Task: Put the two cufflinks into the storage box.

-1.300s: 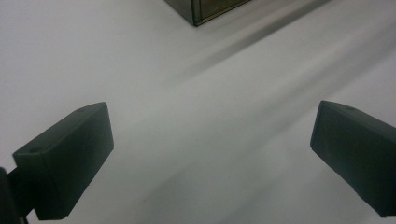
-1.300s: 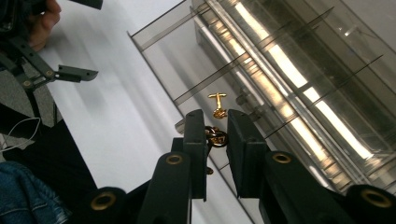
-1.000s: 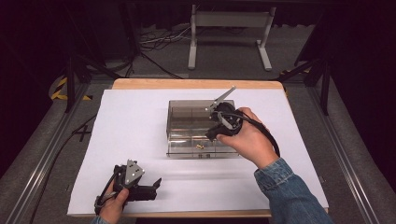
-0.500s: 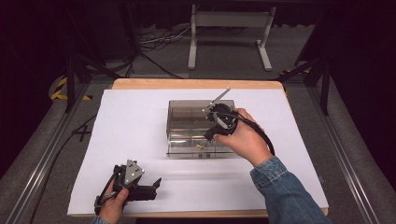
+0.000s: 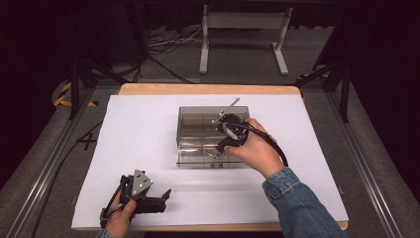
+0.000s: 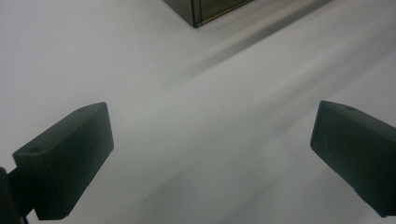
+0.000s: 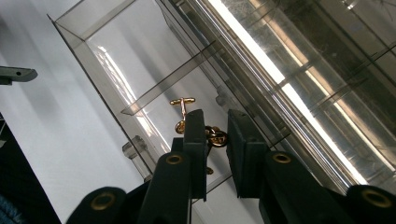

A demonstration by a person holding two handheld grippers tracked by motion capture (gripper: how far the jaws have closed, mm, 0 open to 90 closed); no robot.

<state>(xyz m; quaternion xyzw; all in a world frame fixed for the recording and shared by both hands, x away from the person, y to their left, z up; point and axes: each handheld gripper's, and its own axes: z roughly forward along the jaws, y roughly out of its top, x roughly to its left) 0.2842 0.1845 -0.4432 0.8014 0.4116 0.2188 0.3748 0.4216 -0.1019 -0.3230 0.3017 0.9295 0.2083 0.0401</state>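
We are lowering the right gripper (image 7: 217, 140), jaws nearly closed, gripping the gold chain (image 7: 215, 136) above the clear box's (image 5: 198, 119) drawer, while the left gripper (image 5: 161, 197) is resting open.

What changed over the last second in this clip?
The right gripper sank lower over the clear box and drew slightly toward the person, its narrowed jaws now at the gold pieces in the front compartment. The left gripper and the box stayed put.

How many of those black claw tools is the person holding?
2. The left claw rests on the white sheet near the table's front edge; the right claw reaches into the clear box at mid-table.
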